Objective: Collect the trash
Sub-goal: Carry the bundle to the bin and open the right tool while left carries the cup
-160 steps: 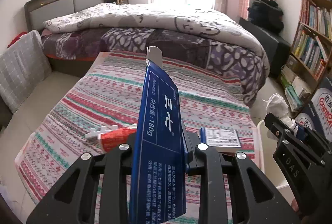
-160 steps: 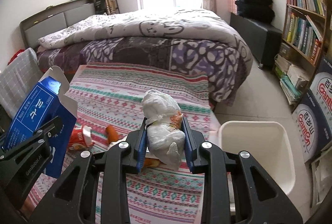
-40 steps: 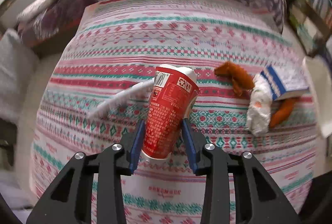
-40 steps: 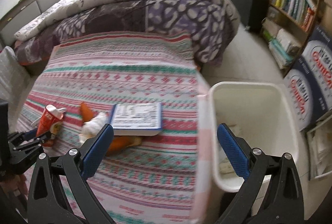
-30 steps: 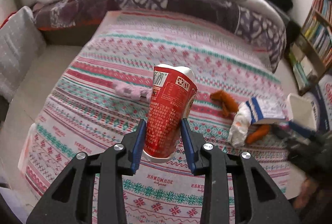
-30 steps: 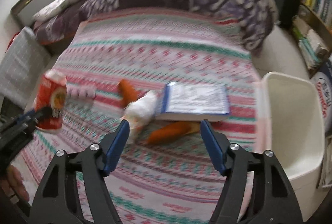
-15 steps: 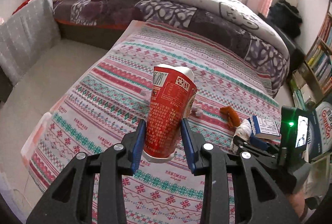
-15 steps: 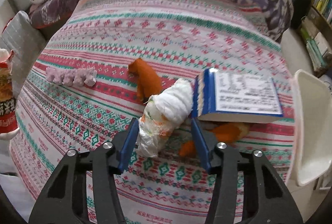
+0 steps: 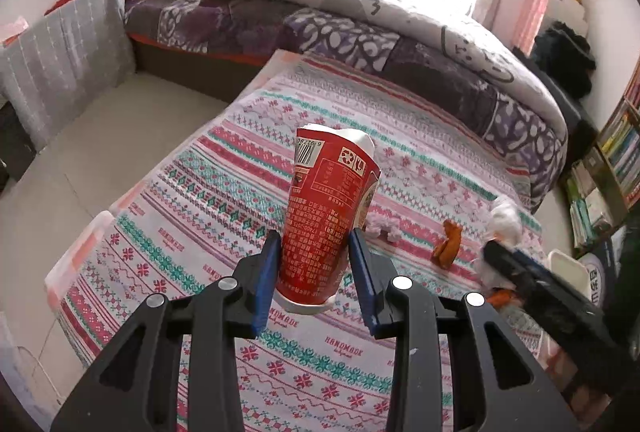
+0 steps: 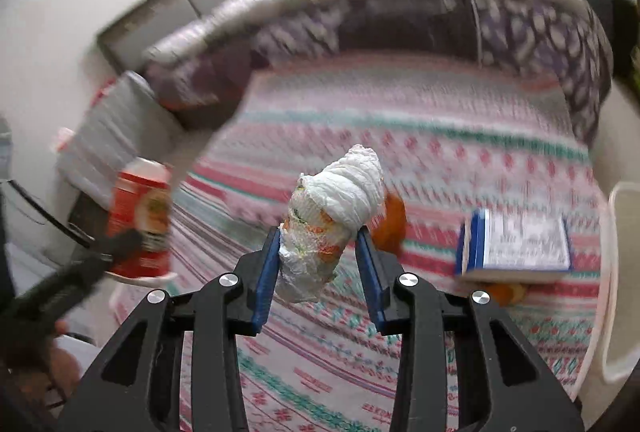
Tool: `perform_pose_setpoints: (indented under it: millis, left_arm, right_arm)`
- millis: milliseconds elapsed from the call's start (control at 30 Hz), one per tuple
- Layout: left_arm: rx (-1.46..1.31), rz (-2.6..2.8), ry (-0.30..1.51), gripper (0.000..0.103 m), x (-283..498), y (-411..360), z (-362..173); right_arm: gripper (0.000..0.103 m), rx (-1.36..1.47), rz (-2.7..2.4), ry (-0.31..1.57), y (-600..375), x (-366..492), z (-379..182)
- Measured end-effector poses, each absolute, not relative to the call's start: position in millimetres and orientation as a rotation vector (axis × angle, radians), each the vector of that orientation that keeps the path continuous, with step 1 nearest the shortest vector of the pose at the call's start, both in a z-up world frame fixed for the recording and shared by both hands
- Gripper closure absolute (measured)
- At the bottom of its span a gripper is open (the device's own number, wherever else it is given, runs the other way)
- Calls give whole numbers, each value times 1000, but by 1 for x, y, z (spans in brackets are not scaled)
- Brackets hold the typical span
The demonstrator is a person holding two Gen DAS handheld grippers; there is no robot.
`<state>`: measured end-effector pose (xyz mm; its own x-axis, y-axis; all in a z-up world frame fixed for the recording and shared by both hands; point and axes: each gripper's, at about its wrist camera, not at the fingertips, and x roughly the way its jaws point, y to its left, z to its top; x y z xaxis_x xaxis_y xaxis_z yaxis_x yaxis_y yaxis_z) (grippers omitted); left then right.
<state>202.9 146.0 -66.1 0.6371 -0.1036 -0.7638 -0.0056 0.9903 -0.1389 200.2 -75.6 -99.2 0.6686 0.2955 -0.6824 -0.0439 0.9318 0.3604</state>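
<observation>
My left gripper point(image 9: 316, 272) is shut on a red paper cup point(image 9: 326, 216) and holds it upright above the striped blanket point(image 9: 224, 200). The cup also shows at the left of the blurred right wrist view point(image 10: 140, 220). My right gripper point(image 10: 318, 264) is shut on a white crumpled plastic bag point(image 10: 332, 208) with orange bits inside, lifted off the blanket point(image 10: 460, 136). The white trash bin's rim point(image 10: 616, 272) is at the right edge, and it shows in the left wrist view point(image 9: 568, 264) too.
A blue-edged box point(image 10: 520, 244) lies on the blanket by the bin, with orange peel pieces point(image 10: 390, 220) beside it. Orange peel point(image 9: 448, 244) and a pink-white scrap point(image 9: 384, 228) lie on the blanket. A bed point(image 9: 360, 16) stands behind, bookshelves point(image 9: 616, 160) to the right.
My right gripper has shut on the white bag and lifted it off the blanket, swinging upward. My left gripper still holds the red cup and has risen and pulled back.
</observation>
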Motion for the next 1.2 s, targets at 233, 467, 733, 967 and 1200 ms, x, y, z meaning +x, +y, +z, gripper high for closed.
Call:
perform_pose_setpoints:
  millis: [233, 467, 733, 967, 1200]
  left_arm:
    - [-147, -52, 829, 67, 199, 135, -53]
    - [-156, -35, 815, 67, 199, 121, -52]
    - [-137, -55, 775, 67, 192, 92, -47]
    - [-137, -95, 754, 67, 188, 67, -41]
    - [-129, -143, 756, 67, 186, 39, -40]
  right_arm:
    - [67, 250, 211, 670, -80, 181, -60]
    - [67, 155, 116, 642, -89, 168, -53]
    - [67, 147, 25, 658, -116, 163, -50]
    - [67, 156, -25, 654, -138, 159, -46]
    - [67, 160, -78, 657, -164, 151, -45]
